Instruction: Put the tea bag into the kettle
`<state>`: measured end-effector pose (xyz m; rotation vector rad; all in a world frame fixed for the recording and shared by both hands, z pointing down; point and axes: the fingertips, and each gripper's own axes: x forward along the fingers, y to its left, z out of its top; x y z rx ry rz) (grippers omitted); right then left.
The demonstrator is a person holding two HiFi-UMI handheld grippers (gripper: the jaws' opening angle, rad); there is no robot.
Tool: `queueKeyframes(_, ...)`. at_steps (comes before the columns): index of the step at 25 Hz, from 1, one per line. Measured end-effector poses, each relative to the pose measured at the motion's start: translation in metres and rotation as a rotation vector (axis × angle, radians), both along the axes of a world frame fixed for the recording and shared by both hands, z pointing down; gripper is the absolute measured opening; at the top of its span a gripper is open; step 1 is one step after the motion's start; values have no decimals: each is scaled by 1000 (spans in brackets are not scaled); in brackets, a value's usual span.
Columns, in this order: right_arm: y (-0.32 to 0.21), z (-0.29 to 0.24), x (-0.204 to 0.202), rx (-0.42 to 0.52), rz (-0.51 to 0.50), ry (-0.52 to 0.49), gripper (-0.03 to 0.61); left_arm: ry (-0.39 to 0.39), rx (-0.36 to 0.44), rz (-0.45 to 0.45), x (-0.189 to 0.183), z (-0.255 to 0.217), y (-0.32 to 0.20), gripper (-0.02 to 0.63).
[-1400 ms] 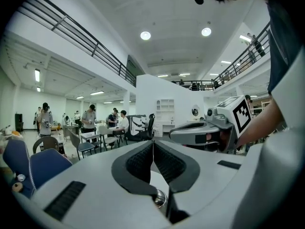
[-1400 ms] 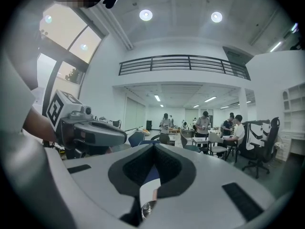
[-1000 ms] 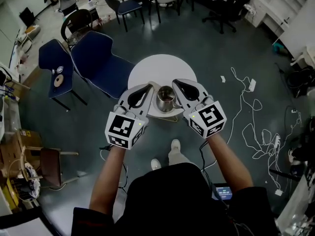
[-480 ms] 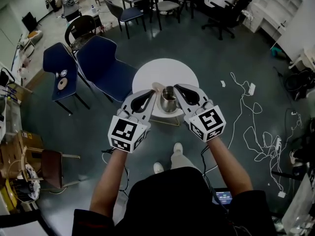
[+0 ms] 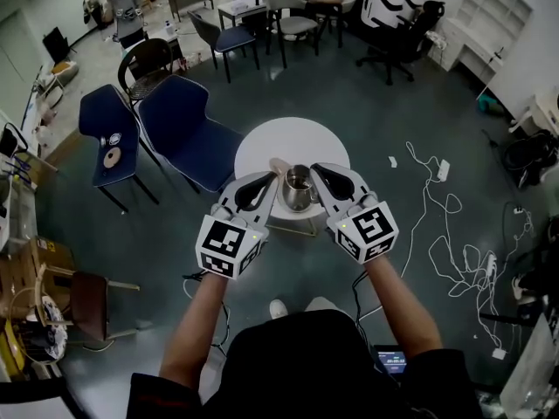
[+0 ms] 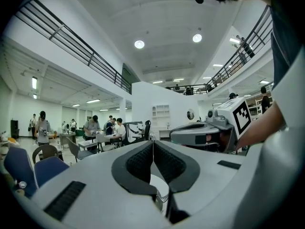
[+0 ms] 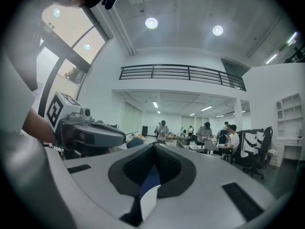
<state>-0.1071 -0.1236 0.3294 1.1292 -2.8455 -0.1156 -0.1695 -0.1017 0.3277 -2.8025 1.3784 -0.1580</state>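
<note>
Kettle [image 5: 298, 188] at table [image 5: 288, 136] near edge; L claw [image 5: 272, 175], R claw [image 5: 314, 170] closed, flanking.

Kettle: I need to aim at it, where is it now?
In the head view the kettle sits at the near edge of the round white table, between the tips of the left gripper and the right gripper.

The kettle [image 5: 298, 188] is between the left gripper [image 5: 267, 182] and the right gripper [image 5: 320, 173], at the surface's [image 5: 293, 133] near edge. Two chairs [image 5: 188, 125] stand beyond the left gripper, to its left. Cables [image 5: 437, 212] lie on the floor right of the right gripper.
</note>
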Motion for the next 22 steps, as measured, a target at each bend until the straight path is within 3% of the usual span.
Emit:
queueKeyframes(7,12,-7,15,7,-17,3,18,8,-6,2,19,-4,13,18)
queueKeyframes(22,78,-25,86,34,-75,-26,18,15,16,-19,106,-19,67,18)
